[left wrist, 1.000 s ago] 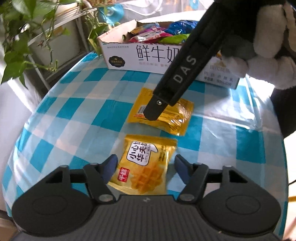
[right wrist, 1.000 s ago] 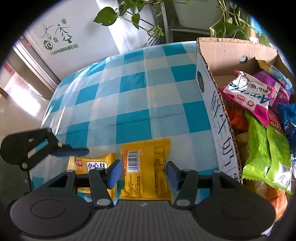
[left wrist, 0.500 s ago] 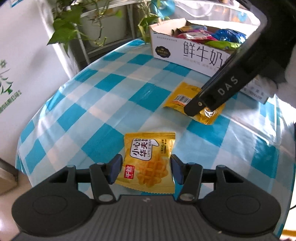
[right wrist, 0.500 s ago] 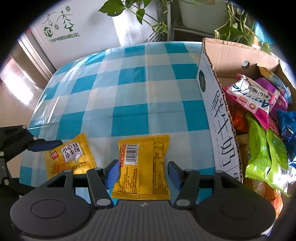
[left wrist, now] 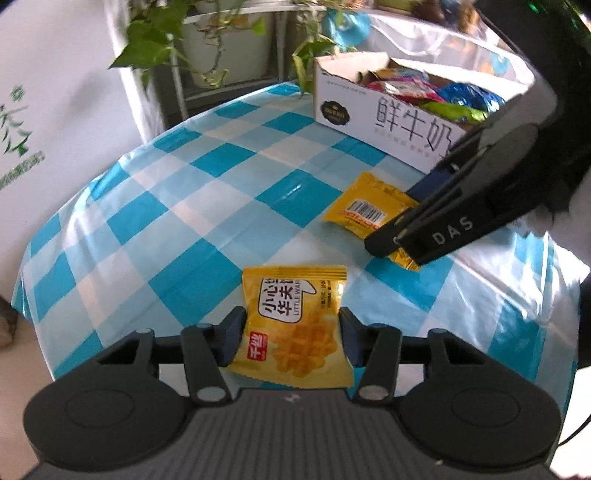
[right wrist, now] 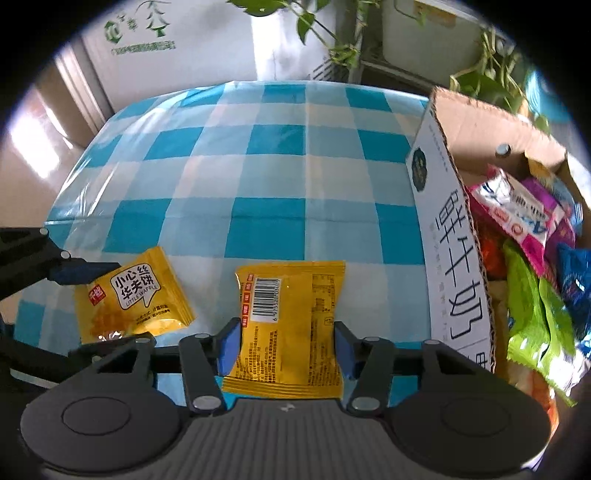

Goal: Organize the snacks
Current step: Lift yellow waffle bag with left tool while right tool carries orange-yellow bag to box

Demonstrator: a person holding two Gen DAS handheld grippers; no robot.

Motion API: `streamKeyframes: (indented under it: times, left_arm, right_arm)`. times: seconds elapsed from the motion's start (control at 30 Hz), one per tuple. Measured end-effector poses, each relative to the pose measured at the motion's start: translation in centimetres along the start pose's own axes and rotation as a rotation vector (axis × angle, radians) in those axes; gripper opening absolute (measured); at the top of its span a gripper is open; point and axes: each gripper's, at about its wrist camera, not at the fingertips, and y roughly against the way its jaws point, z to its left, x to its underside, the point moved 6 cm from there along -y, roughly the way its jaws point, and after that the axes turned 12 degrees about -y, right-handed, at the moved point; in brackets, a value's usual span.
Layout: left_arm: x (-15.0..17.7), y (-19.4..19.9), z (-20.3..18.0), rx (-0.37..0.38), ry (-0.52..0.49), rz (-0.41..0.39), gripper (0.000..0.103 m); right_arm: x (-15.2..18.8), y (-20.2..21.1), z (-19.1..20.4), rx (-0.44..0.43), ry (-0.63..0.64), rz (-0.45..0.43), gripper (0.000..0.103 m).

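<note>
A yellow waffle packet (left wrist: 295, 295) lies face up on the checked table, between the blue pads of my left gripper (left wrist: 291, 325). The jaws are closing and both pads touch the packet's sides. A second yellow packet (right wrist: 291, 306) lies barcode up between the pads of my right gripper (right wrist: 288, 341). Those jaws are closing too, with the pads pressed against its edges. In the left wrist view the right gripper's black fingers (left wrist: 424, 236) reach down over that barcode packet (left wrist: 365, 210). The right wrist view has the waffle packet (right wrist: 133, 295) at the left.
An open white cardboard box (left wrist: 369, 114) with several snack bags stands at the far right of the blue-and-white checked table (left wrist: 184, 206). In the right wrist view the box (right wrist: 454, 236) sits close to the right. Potted plants (left wrist: 166, 33) and a shelf stand behind the table.
Both grippers' jaws have drawn in onto their yellow packets. The left wrist has rolled, so the table and box swing right in its view. The right gripper shifted slightly over its packet.
</note>
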Motion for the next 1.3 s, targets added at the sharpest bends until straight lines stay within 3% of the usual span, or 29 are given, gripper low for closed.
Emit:
streamKeyframes:
  times: [0.3,0.53,0.87,1.3]
  left_arm:
    - [0.6,2.5,0.8,-0.067,0.248,-0.091,0.052]
    - [1.8,4.6,0.9,-0.108,0.385,-0.152,0.052]
    - [3.1,6.0,0.8,-0.129,0.479,-0.179,0.052]
    - [2.3,7.8,0.0,-0.155,0.558,-0.213,0.052]
  right_arm:
    - [-0.9,2.2,0.0,-0.054,-0.013,-0.059,0.055]
    - [-1.4,5.1,0.3,-0.09,-0.024,-0.127,0.055]
    - [-0.8,9.2,0.1,-0.163,-0.051,-0.215,0.055]
    - [0.5,10.8,-0.2,-0.2,-0.051,-0.237,0.055]
